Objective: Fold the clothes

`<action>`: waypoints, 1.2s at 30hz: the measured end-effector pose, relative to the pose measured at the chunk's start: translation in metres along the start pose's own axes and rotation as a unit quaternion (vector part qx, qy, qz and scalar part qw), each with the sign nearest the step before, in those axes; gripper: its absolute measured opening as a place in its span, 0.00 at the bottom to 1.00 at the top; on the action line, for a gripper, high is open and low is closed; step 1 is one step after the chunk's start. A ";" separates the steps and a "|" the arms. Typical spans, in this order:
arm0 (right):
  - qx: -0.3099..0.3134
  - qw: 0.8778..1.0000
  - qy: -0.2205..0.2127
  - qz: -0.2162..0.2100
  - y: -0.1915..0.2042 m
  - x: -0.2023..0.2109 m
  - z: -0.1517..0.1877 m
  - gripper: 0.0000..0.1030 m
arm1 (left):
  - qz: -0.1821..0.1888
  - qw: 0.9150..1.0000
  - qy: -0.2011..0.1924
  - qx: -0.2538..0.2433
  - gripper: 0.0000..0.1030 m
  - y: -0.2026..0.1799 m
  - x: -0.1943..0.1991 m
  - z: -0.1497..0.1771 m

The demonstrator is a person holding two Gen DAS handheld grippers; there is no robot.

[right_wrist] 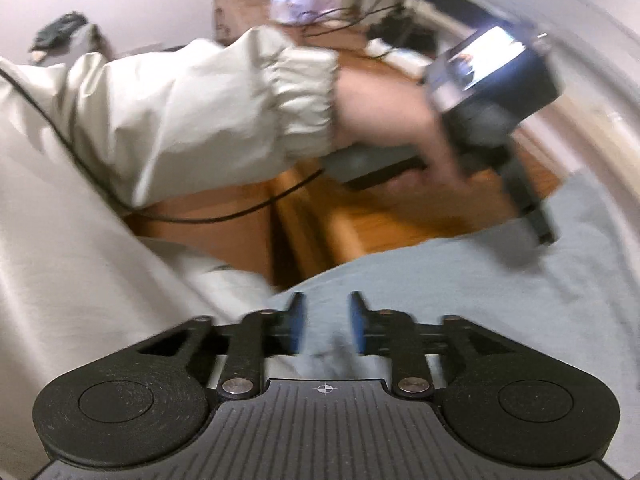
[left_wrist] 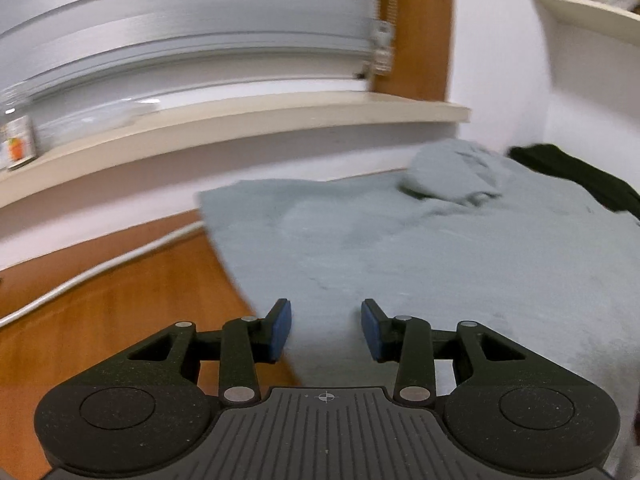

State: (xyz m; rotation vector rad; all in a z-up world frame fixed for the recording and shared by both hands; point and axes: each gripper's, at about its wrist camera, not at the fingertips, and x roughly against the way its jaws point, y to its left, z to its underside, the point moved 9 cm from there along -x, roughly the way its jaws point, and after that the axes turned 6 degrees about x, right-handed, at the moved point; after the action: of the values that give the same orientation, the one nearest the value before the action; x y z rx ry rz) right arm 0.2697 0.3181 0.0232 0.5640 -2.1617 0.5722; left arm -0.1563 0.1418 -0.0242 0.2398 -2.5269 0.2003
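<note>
A grey-blue garment point(left_wrist: 400, 260) lies spread over a wooden table point(left_wrist: 120, 320), with a bunched part point(left_wrist: 456, 176) at its far end. My left gripper point(left_wrist: 325, 328) hovers open over the garment's near left edge, with nothing between its blue pads point(left_wrist: 280, 330). In the right wrist view the same garment point(right_wrist: 480, 288) fills the lower right. My right gripper point(right_wrist: 327, 328) sits low on it, jaws part-way apart, and a raised wrinkle of cloth point(right_wrist: 338, 354) lies in the gap. The left gripper point(right_wrist: 542, 224), held in a hand point(right_wrist: 400, 120), points down at the garment's far edge.
A dark garment point(left_wrist: 580, 180) lies at the far right by the wall. A shelf point(left_wrist: 240, 128) with a jar point(left_wrist: 18, 142) runs along the wall, and a white cable point(left_wrist: 100, 268) crosses the table. A pale sleeve point(right_wrist: 200, 100) and a black cord point(right_wrist: 224, 216) cross the right view.
</note>
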 end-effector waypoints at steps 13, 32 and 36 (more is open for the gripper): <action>-0.202 0.937 0.038 0.282 -0.218 0.044 0.197 0.55 | 0.003 0.999 0.023 -0.046 0.43 0.010 -0.006 0.018; -0.448 0.815 -0.064 0.363 -0.325 0.103 0.392 0.72 | 0.113 0.994 -0.006 -0.008 0.80 -0.105 -0.105 -0.092; -0.449 0.811 -0.073 0.368 -0.322 0.106 0.394 0.73 | 0.108 0.994 -0.001 -0.016 0.81 -0.116 -0.125 -0.084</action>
State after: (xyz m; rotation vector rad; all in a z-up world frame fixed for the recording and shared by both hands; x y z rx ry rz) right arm 0.1578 -0.1845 -0.0499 -0.8008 -2.4322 -0.1811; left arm 0.0156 0.0615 -0.0159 -0.0477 -2.5531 0.2444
